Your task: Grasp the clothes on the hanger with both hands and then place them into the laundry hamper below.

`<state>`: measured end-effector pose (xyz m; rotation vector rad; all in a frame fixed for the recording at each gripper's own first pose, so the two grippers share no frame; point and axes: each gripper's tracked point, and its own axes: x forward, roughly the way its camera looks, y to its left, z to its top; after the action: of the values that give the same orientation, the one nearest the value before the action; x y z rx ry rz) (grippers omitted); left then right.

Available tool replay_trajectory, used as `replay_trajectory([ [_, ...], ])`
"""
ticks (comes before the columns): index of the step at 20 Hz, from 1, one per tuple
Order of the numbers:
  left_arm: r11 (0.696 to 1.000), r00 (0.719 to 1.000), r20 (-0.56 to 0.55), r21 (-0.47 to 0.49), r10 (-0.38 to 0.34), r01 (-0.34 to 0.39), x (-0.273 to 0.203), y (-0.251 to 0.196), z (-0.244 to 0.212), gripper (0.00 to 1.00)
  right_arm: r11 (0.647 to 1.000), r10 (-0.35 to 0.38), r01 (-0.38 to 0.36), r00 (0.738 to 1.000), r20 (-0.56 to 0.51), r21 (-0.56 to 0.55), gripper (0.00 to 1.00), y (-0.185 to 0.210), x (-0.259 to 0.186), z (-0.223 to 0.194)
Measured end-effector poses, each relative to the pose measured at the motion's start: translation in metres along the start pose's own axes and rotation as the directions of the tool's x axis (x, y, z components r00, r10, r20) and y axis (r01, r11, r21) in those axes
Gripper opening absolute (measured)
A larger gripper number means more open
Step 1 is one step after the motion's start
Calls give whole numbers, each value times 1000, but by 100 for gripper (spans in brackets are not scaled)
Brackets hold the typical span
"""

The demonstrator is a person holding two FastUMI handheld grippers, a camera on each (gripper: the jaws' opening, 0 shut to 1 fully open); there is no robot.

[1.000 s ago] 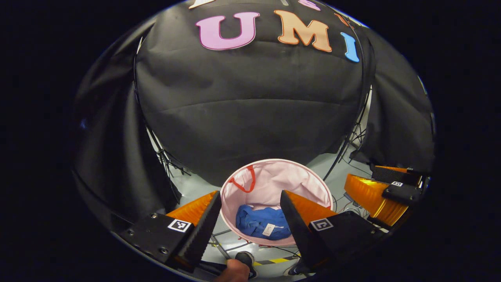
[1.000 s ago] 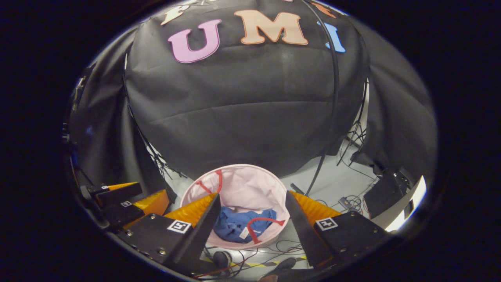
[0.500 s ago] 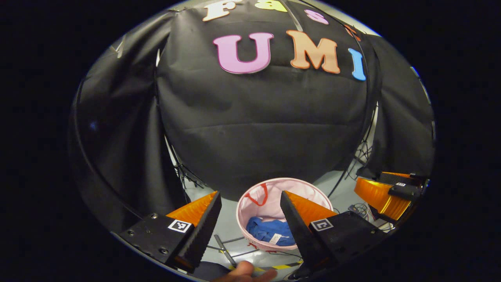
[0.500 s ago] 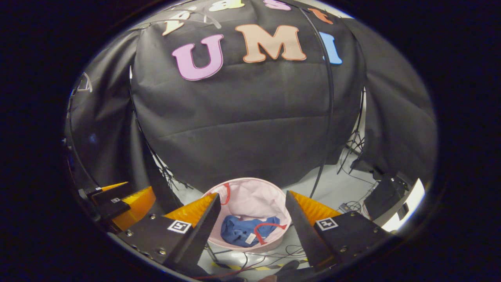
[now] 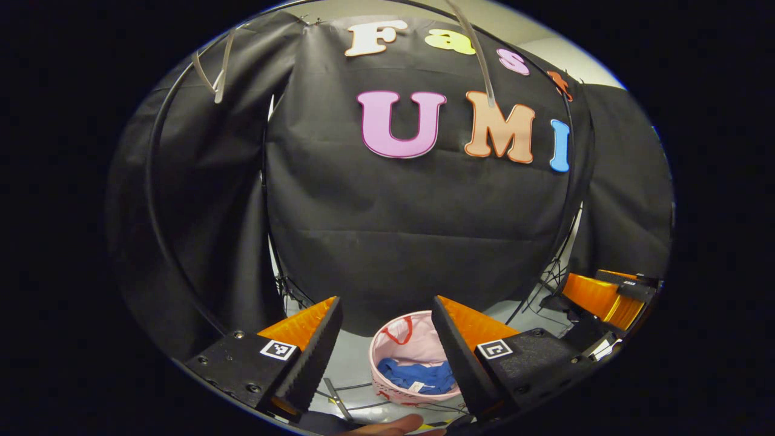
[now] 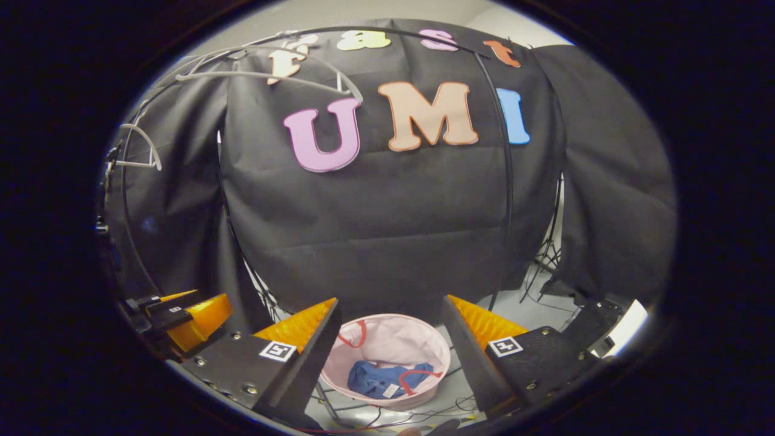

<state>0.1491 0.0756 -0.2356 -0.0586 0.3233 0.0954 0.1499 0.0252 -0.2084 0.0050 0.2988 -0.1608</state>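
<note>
Both pairs of fingers stood wide apart, holding nothing: left gripper (image 5: 382,339), right gripper (image 6: 390,342). Beyond them, below, crumpled blue clothes (image 6: 374,379) with an unreadable white tag lay inside the round pink laundry hamper (image 6: 387,342) on the floor.

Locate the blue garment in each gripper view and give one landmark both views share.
Left gripper view: the crumpled blue garment lies low and centre, between that gripper's fingers, inside the round pink fabric laundry hamper.
Right gripper view: the garment lies low and centre, in the hamper.
Shared landmark: the hamper's red handle.
</note>
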Motion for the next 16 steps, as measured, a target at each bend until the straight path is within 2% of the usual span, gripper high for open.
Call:
replay_trajectory([
  [2,1000,1000,26,5,-3,3,-11,-2,15,93,1000,14,-14,999,40,4,100,4,-12,17],
  [4,1000,998,59,11,-11,11,-20,-6,33,93,1000,20,-21,998,66,6,94,5,-23,30],
  [5,1000,997,79,18,-15,14,-24,-8,41,92,1000,23,-24,997,80,9,99,6,-27,36],
  [12,997,986,169,67,18,-30,-51,-5,80,93,999,32,-32,983,179,-4,99,1,-53,82],
  [16,997,970,241,57,30,-45,-69,-8,110,96,999,43,-38,974,224,-25,99,0,-68,104],
])
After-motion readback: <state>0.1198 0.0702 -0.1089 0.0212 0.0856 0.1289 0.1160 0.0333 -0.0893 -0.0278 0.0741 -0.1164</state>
